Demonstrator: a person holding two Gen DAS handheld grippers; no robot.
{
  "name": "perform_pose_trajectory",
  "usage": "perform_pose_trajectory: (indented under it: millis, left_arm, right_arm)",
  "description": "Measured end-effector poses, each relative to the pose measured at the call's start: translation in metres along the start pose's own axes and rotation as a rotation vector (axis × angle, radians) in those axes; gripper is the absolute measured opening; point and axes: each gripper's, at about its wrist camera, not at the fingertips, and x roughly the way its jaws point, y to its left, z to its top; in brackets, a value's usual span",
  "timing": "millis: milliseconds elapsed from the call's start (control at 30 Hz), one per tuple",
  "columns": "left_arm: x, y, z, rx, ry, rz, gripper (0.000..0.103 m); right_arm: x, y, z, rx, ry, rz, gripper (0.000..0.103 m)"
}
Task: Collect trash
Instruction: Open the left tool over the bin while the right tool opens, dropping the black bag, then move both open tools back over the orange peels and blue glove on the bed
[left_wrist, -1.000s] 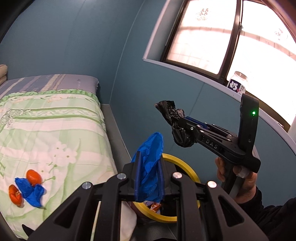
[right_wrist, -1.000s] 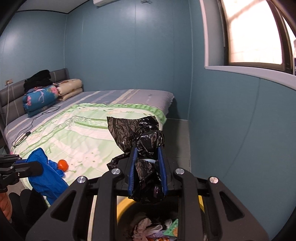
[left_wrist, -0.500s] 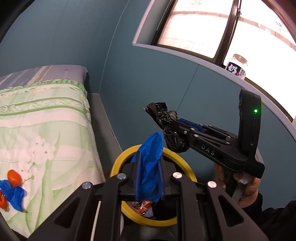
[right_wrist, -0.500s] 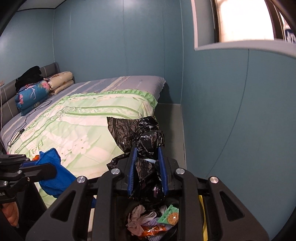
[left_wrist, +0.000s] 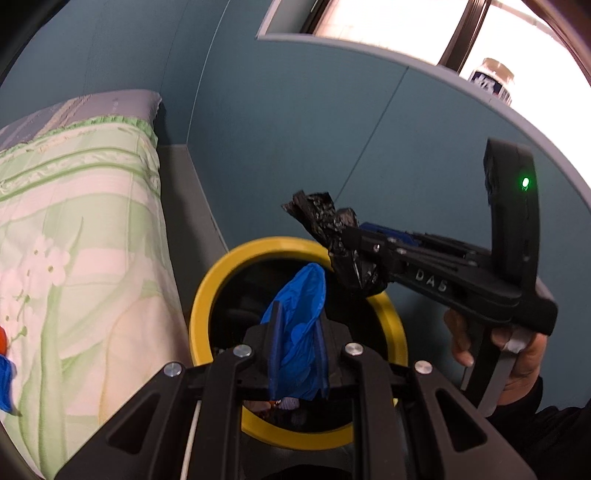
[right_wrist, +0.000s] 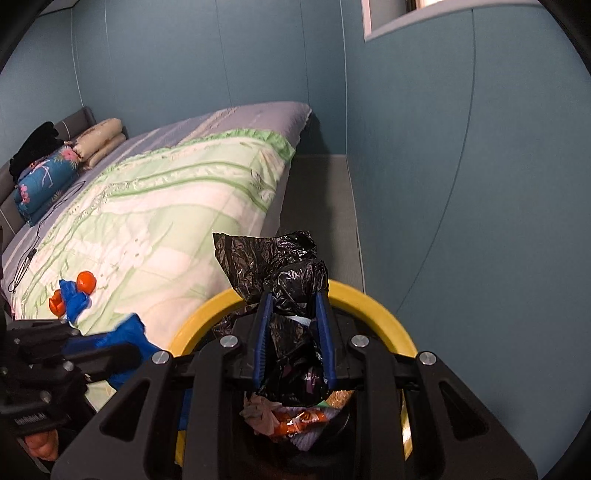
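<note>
You are in a home bedroom. Ahead and left of your right gripper (right_wrist: 294, 332) lies a bed (right_wrist: 177, 206) with a green floral quilt, folded bedding (right_wrist: 99, 142) and a patterned pillow (right_wrist: 46, 182) stacked at its far headboard. Teal walls (right_wrist: 207, 55) close it in; up to the right runs a window ledge (left_wrist: 424, 70) carrying a jar (left_wrist: 493, 79).

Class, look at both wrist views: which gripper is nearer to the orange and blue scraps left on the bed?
Left. The left gripper, shut on a blue bag, sits just below the scraps beside the bed's edge. The right gripper, shut on a black bag, is farther, over the yellow-rimmed bin.
</note>
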Motion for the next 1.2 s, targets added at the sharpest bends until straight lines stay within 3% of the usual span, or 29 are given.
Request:
perform_pose_trajectory:
  millis: [133,267,433,500,633,700,800,967,1200]
  left_arm:
    - [0.010,0.002,-0.007,-0.015,0.029,-0.014,0.015]
    - [0.014,0.005,-0.008,-0.031,0.039,-0.012,0.016]
    - [0.012,0.006,-0.009,-0.037,0.025,0.002,0.038]
    - [0.006,0.008,-0.007,-0.041,0.003,0.009,0.057]
    - [-0.022,0.011,-0.005,-0.051,-0.092,0.078,0.081]
    - [-0.043,0.012,-0.003,-0.055,-0.159,0.120,0.090]
    - [-0.071,0.011,-0.001,-0.043,-0.240,0.187,0.095]
    - [-0.112,0.008,-0.004,-0.021,-0.342,0.293,0.095]
    - [-0.164,0.007,-0.001,-0.027,-0.436,0.352,0.095]
  right_arm:
    - [0.007,-0.002,-0.002,0.007,0.030,0.001,0.024]
    - [0.009,-0.008,-0.004,0.031,0.040,0.005,0.037]
    - [0.004,-0.015,-0.004,0.060,0.030,0.000,0.046]
    - [0.000,-0.016,-0.003,0.071,0.016,-0.001,0.053]
    - [-0.010,-0.017,0.001,0.076,-0.042,-0.014,0.056]
    - [-0.018,-0.014,0.003,0.067,-0.091,-0.033,0.065]
    - [-0.025,-0.011,0.007,0.068,-0.130,-0.024,0.067]
    - [-0.038,0.003,0.016,0.049,-0.214,0.022,0.069]
    - [-0.048,0.041,0.025,-0.023,-0.286,0.111,0.072]
